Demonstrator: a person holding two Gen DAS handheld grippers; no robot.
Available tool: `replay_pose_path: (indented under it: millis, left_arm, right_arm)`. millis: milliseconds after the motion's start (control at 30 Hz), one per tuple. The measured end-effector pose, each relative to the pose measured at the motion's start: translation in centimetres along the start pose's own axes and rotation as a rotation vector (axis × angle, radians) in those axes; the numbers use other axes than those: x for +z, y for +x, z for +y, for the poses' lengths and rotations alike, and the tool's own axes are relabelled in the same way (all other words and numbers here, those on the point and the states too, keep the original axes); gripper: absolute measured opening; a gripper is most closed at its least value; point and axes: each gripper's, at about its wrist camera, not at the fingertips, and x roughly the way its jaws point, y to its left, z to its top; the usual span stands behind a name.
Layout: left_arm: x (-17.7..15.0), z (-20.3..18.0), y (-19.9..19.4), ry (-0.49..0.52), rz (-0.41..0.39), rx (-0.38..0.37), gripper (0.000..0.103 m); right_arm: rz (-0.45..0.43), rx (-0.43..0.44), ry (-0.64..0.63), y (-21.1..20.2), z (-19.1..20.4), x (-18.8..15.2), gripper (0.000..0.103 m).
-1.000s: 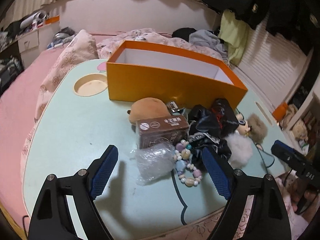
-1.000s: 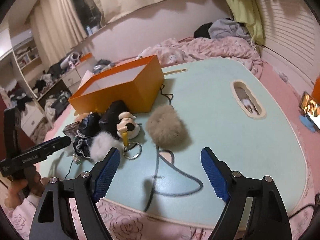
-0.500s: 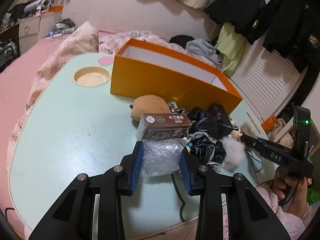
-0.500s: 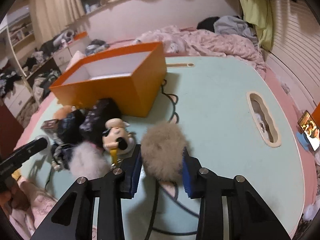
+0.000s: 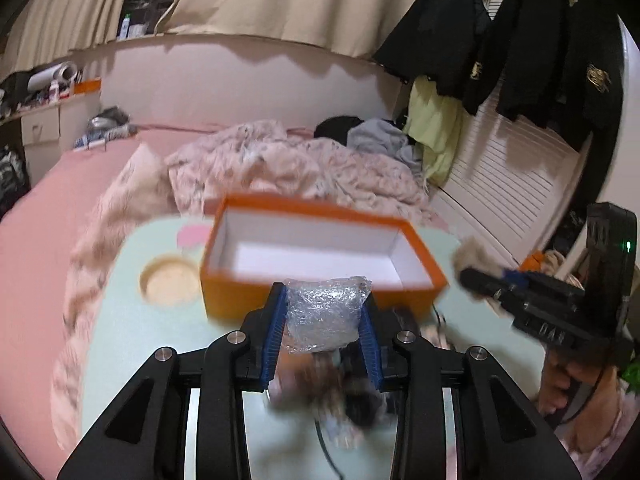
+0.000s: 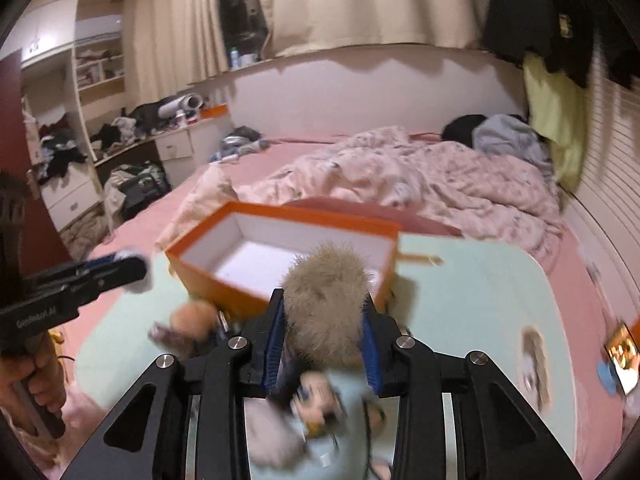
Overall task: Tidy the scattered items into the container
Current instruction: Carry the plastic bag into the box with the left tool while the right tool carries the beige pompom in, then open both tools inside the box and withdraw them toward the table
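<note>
**Count of things, table and above**

One orange box (image 5: 320,276), open-topped, nothing inside. One wad of bubble wrap (image 5: 325,312). One tan fur pompom (image 6: 326,296). One brown plush toy (image 6: 192,318). One small big-headed doll figure (image 6: 316,396). One pale pompom (image 6: 272,436), blurred. Two pairs of tongs: left tongs (image 5: 323,338), right tongs (image 6: 322,344). Remaining pile on the table (image 5: 132,320) too smeared to count.

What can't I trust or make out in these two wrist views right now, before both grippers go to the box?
- Left wrist: the leftover pile under the left gripper is motion-blurred and partly hidden by the bubble-wrap bundle; single items unreadable.
- Left wrist: near wall of the orange box is partly covered by the bundle.
- Right wrist: the fur pompom in the right gripper hides part of the box floor.
- Right wrist: the doll figure below is blurred.
</note>
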Motion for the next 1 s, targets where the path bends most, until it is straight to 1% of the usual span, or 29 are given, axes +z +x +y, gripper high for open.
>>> replay_pose_path:
  millis: [67, 133, 267, 367, 400, 433, 467, 500, 533, 567, 600, 667, 700, 800, 833, 867, 933, 1000]
  left_arm:
    - [1.8, 0.6, 1.7, -0.019, 0.015, 0.003, 0.036]
    - [3.1, 1.4, 3.9, -0.052, 0.05, -0.011, 0.036]
    - [3.2, 2.1, 7.0, -0.08, 0.103, -0.011, 0.036]
    - [2.8, 2.1, 8.8, -0.073, 0.145, -0.014, 0.036]
    - [2.7, 2.2, 9.2, -0.075, 0.162, -0.014, 0.036]
    - [2.6, 2.4, 9.4, -0.088, 0.178, -0.014, 0.038]
    - [2.5, 2.7, 9.5, -0.112, 0.191, -0.012, 0.041]
    - [2.4, 3.1, 9.5, -0.138, 0.195, -0.009, 0.048]
    - [2.4, 3.5, 9.2, -0.164, 0.19, -0.004, 0.061]
    - [2.3, 3.9, 8.9, -0.188, 0.173, -0.002, 0.066]
    - [2.2, 4.3, 8.4, -0.205, 0.151, -0.007, 0.07]
    - [2.1, 4.7, 8.0, -0.221, 0.13, -0.015, 0.07]
    - [2.0, 4.9, 7.8, -0.228, 0.131, -0.019, 0.07]
    - [1.5, 4.9, 7.5, -0.234, 0.137, -0.083, 0.07]
    - [1.4, 4.6, 7.4, -0.226, 0.137, -0.085, 0.07]
    - [1.3, 4.2, 7.3, -0.209, 0.135, -0.076, 0.07]
    - [1.0, 3.2, 7.3, -0.158, 0.127, -0.062, 0.07]
    - [0.8, 2.6, 7.3, -0.113, 0.116, -0.036, 0.07]
  right_arm:
    - [0.023, 0.027, 0.013, 2.2, 0.1, 1.4, 0.033]
    - [0.041, 0.022, 0.014, 4.2, 0.2, 2.3, 0.033]
    - [0.067, -0.018, 0.006, 7.3, 0.3, 2.7, 0.033]
    - [0.087, -0.046, 0.028, 8.7, -0.2, 2.0, 0.037]
    - [0.092, -0.054, 0.04, 9.0, -0.4, 1.8, 0.045]
    - [0.098, -0.059, 0.055, 9.2, -0.7, 1.6, 0.05]
    - [0.08, -0.059, 0.062, 8.9, -0.9, 1.5, 0.058]
    - [0.064, -0.055, 0.066, 8.6, -1.0, 1.5, 0.067]
    - [0.047, -0.056, 0.072, 8.2, -1.1, 1.5, 0.072]
    - [0.038, -0.06, 0.074, 7.9, -1.1, 1.4, 0.078]
    - [0.029, -0.056, 0.071, 7.8, -1.1, 1.4, 0.078]
    - [0.034, -0.059, 0.036, 8.0, -1.0, 1.2, 0.078]
    - [0.035, -0.075, 0.004, 8.2, -0.9, 1.1, 0.078]
    - [0.034, -0.146, -0.11, 9.1, -0.6, 0.7, 0.077]
    - [0.03, -0.159, -0.128, 9.4, -0.7, 0.7, 0.077]
    - [0.027, -0.149, -0.119, 9.5, -1.1, 0.7, 0.077]
    - [0.036, -0.159, -0.103, 9.5, -1.5, 0.9, 0.077]
    - [0.05, -0.144, -0.09, 9.5, -1.6, 0.7, 0.077]
